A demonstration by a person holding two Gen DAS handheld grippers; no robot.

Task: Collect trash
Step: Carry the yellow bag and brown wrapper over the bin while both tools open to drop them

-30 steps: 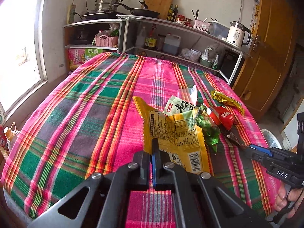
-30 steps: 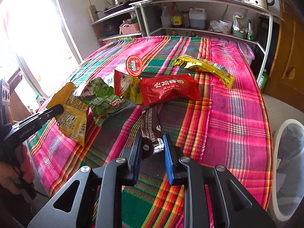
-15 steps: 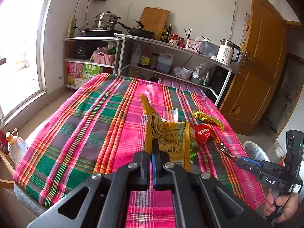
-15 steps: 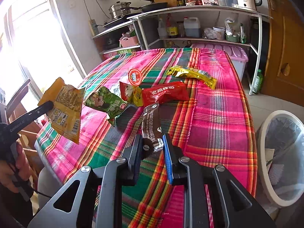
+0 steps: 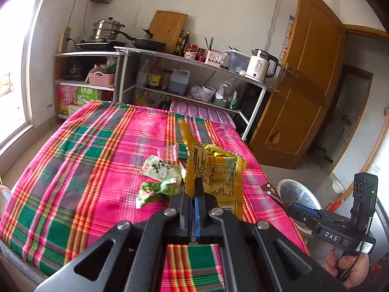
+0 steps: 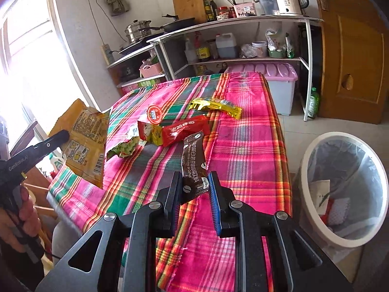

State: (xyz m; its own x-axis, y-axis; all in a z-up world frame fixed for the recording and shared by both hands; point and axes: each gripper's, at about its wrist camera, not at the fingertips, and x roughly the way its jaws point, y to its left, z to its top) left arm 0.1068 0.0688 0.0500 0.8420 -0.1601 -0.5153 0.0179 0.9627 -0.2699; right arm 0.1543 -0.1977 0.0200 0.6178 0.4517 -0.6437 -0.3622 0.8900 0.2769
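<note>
My left gripper (image 5: 196,187) is shut on a yellow snack bag (image 5: 214,175) and holds it up above the table; the bag also shows in the right wrist view (image 6: 83,143). My right gripper (image 6: 196,182) is shut on a brown coffee sachet (image 6: 193,163), lifted off the cloth. On the plaid tablecloth (image 6: 248,146) lie a red wrapper (image 6: 184,131), a gold wrapper (image 6: 214,104), a green wrapper (image 6: 122,149) and a red-and-yellow packet (image 6: 149,131). A white trash bin (image 6: 340,189) with a liner stands on the floor right of the table.
Shelves (image 5: 194,82) with pots, bottles and a kettle (image 5: 260,65) stand behind the table. A pink storage box (image 6: 279,85) sits under the shelf. A wooden door (image 5: 299,92) is at the right. A window is at the left.
Both grippers have risen and pulled back from the table with their wrappers. The yellow bag and the brown sachet are now lifted clear of the cloth; the bin has come into fuller view.
</note>
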